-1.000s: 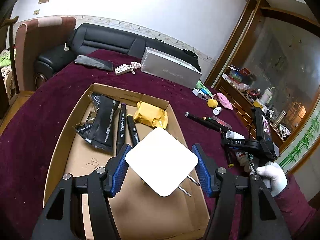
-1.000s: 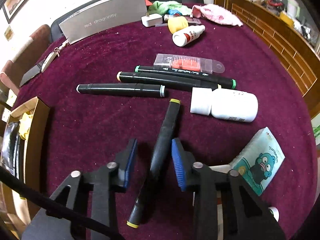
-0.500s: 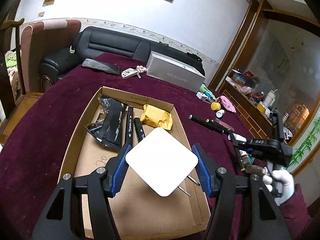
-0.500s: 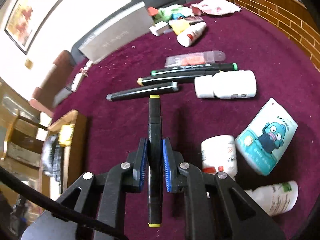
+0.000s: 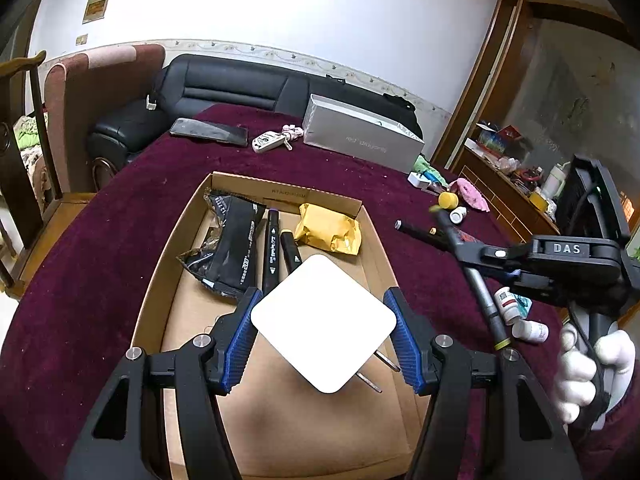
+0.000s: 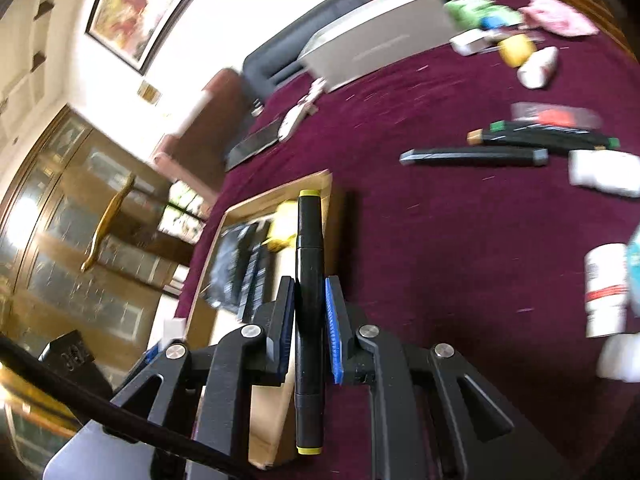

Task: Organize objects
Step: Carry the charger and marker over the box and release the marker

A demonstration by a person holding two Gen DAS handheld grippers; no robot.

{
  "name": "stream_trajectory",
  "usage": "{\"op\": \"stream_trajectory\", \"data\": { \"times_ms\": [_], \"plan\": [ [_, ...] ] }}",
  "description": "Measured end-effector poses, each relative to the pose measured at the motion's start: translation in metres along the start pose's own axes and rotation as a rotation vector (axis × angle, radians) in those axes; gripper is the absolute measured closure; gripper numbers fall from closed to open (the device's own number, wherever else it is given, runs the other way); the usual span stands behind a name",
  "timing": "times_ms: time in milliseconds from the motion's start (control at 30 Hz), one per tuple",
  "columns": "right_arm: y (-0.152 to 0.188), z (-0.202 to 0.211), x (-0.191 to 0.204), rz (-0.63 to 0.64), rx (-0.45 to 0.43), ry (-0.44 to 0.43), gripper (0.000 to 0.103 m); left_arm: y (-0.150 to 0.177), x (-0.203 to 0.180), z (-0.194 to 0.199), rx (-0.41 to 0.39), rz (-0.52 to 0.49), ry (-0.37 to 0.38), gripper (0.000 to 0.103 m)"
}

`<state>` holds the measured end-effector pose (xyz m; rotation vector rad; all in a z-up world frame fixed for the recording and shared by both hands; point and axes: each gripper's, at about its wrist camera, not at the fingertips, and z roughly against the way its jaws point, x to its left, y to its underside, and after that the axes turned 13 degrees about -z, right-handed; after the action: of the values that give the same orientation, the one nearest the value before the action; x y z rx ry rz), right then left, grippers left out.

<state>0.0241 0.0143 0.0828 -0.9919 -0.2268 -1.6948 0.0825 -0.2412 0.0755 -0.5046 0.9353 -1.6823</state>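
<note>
Over the open cardboard box [image 5: 176, 248], my left gripper [image 5: 324, 328] is shut on a white square plug adapter [image 5: 324, 320], its metal prongs pointing down to the right. Inside the box lie a black packet [image 5: 232, 248], two black markers [image 5: 272, 248] and a yellow packet [image 5: 328, 228]. My right gripper [image 6: 310, 312] is shut on a black marker with yellow ends [image 6: 308, 232], held in the air with its tip over the box's right wall [image 6: 320, 184]. The left wrist view also shows that marker [image 5: 484, 300] in the right gripper [image 5: 472, 256], with a white-gloved hand [image 5: 588, 372] on the handle.
Several markers [image 6: 472, 156], white bottles [image 6: 604, 288] and a small clear pack [image 6: 556, 114] lie on the maroon cloth right of the box. A grey carton [image 5: 360, 140], a key fob [image 5: 268, 144] and a black case [image 5: 208, 132] sit at the far edge, before a black sofa [image 5: 224, 88].
My right gripper closed on the yellow-ended marker, lifted it off the cloth and swung left to the box. The left gripper kept still with the white adapter.
</note>
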Motion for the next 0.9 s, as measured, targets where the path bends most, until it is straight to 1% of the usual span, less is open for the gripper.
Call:
{"op": "stream_trajectory", "data": {
  "times_ms": [67, 233, 467, 633, 800, 900],
  "plan": [
    [0.006, -0.018, 0.016, 0.033, 0.032, 0.003, 0.090, 0.002, 0.003, 0.002, -0.001, 0.000, -0.008, 0.047],
    [0.016, -0.061, 0.039, 0.076, 0.099, 0.031, 0.090, 0.008, 0.018, 0.003, 0.013, 0.019, -0.026, 0.047],
    [0.020, -0.110, 0.043, 0.109, 0.152, 0.154, 0.090, 0.013, 0.031, 0.001, 0.018, 0.035, -0.018, 0.047],
    [0.019, -0.126, 0.043, 0.134, 0.141, 0.213, 0.090, 0.015, 0.029, -0.004, 0.031, 0.023, 0.003, 0.047],
    [0.020, -0.130, 0.049, 0.151, 0.137, 0.221, 0.090, 0.014, 0.026, -0.006, 0.037, 0.021, 0.012, 0.047],
    [0.017, -0.127, 0.047, 0.123, 0.145, 0.202, 0.088, 0.013, 0.025, -0.005, 0.040, 0.019, 0.012, 0.047]
  ]
}}
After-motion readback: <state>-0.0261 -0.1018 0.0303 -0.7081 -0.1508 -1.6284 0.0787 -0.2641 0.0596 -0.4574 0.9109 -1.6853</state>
